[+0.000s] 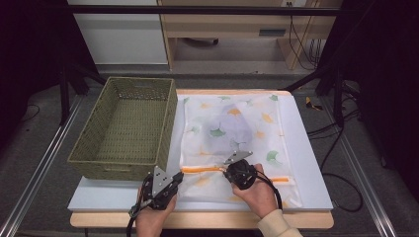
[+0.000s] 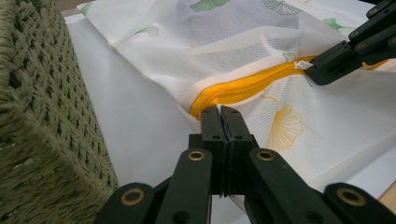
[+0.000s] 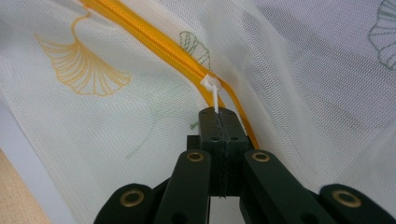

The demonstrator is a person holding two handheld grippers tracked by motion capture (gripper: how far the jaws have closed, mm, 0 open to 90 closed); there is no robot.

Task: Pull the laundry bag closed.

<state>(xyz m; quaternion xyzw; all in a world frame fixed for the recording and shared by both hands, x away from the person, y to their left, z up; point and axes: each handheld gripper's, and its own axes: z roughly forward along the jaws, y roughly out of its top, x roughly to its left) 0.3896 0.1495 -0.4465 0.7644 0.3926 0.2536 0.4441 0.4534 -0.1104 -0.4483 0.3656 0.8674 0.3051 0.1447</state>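
- A white mesh laundry bag (image 1: 232,143) printed with ginkgo leaves lies flat across the table (image 1: 306,163), right of a woven green basket (image 1: 126,129).
- Left gripper (image 2: 222,111): jaws pinching the bag's edge at the end of the orange zipper (image 2: 243,88).
- Right gripper (image 3: 218,113): jaws pinching the white zipper pull (image 3: 212,91).

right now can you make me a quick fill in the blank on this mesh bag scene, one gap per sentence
1. The right tongs are shut on the white zipper pull of the mesh bag, whose zipper is coloured ____.
2. The left tongs are shut on the bag's fabric at the ____ end of the zipper in the high view.
3. The woven basket stands to the ____ of the bag in the high view.
4. The bag's fabric is printed with ____.

Missing words: orange; left; left; leaves
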